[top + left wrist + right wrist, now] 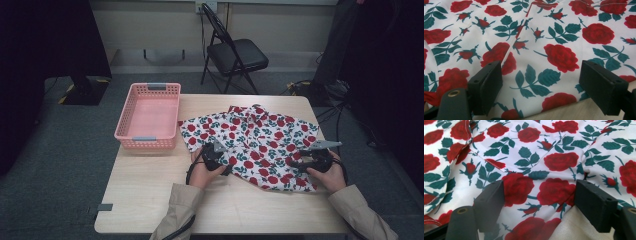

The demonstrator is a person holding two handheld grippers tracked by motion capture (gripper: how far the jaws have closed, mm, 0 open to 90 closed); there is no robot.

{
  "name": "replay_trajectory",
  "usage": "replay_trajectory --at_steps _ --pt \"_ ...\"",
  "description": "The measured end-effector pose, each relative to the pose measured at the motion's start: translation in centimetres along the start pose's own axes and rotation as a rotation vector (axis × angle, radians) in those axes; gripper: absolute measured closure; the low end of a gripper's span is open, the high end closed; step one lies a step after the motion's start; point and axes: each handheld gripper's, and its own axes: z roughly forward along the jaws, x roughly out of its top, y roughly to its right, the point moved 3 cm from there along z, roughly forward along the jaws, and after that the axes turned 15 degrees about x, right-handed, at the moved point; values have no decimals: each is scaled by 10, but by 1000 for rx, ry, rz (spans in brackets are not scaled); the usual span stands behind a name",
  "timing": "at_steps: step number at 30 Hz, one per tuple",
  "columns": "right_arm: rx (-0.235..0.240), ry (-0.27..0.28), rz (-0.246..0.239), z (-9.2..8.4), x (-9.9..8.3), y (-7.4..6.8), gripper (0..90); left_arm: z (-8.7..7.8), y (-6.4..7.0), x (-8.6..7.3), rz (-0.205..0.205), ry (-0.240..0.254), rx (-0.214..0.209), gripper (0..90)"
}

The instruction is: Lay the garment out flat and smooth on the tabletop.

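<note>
Both grippers sit at the near edge of the rose-print shirt point(255, 145), which lies spread flat across the middle of the wooden table point(150, 190), just right of the pink basket point(148, 117). Left gripper point(220, 159) is at the shirt's left hem, jaws wide apart over the fabric, pinching nothing. Right gripper point(302, 162) is at the lower right corner, jaws spread too, cloth lying loose between them.

We note the shirt point(252, 145) spread on the table point(150, 185), right of centre. The basket point(149, 116) sits on the table's far left corner, just beside the shirt. A folding chair point(232, 52) stands behind the table.
</note>
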Motion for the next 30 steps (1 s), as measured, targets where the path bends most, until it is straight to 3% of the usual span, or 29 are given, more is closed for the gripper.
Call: replay_trajectory --at_steps 10,14,17,20,23,30 --pt "-22 -9 -11 1 0 -2 232 -1 0 0 1 -3 1 182" --pt "-23 -9 -11 1 0 -2 233 -1 -1 -1 -3 0 -18 179" --pt "-23 -9 -11 1 0 -2 233 -2 -2 1 -41 -2 -27 166" --pt "-23 -9 -11 1 0 -2 233 -3 -3 10 -53 21 -36 164" --pt "-22 -9 -10 1 0 -2 233 3 -1 21 -81 45 -39 223" --pt "-21 -9 -10 1 0 -2 233 27 4 45 -96 54 -32 377"
